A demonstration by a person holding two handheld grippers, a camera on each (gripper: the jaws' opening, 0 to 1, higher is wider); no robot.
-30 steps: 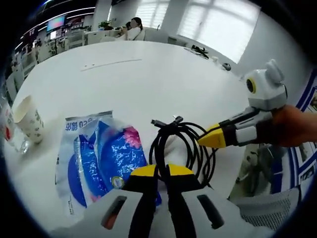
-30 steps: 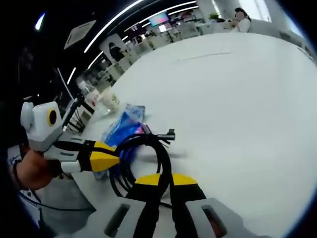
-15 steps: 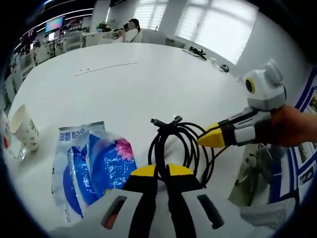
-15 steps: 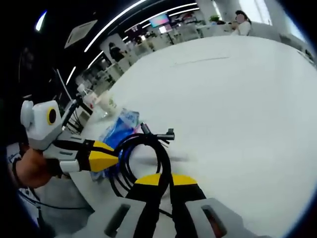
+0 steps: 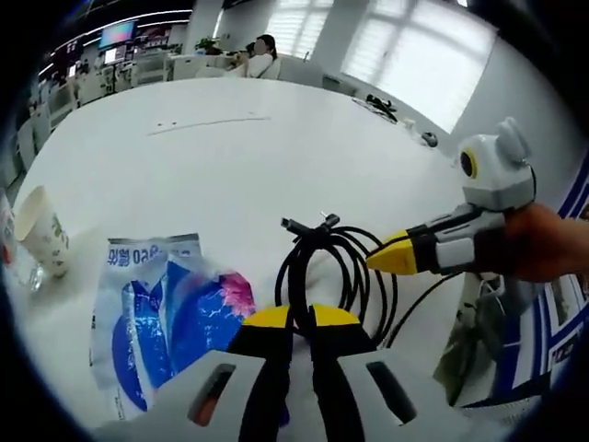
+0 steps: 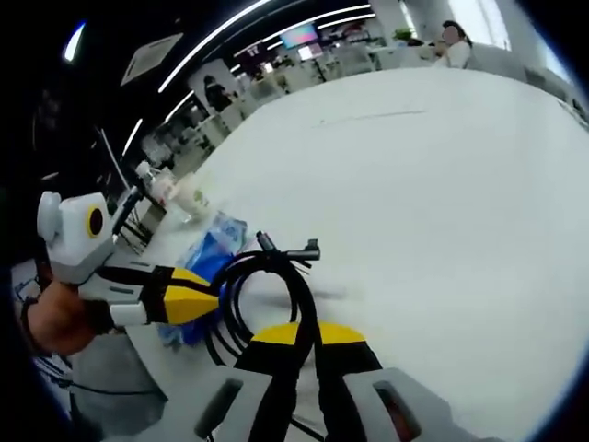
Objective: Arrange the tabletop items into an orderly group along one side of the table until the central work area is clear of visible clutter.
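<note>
A coiled black cable hangs just above the white table, its shadow under it. My left gripper is shut on the near side of the coil. My right gripper reaches in from the right, shut on the coil's right side. In the right gripper view the same cable rises from my right gripper, and the left gripper pinches it from the left. The cable's plug ends stick out at the top of the coil.
A blue and white plastic packet lies flat left of the cable, also seen as the packet. A paper cup stands at the far left beside a glass. The table edge runs close on the right. People sit far off.
Both grippers keep their hold on the cable and have carried it a little toward the table edge. The packet and cup now sit further left of the coil.
</note>
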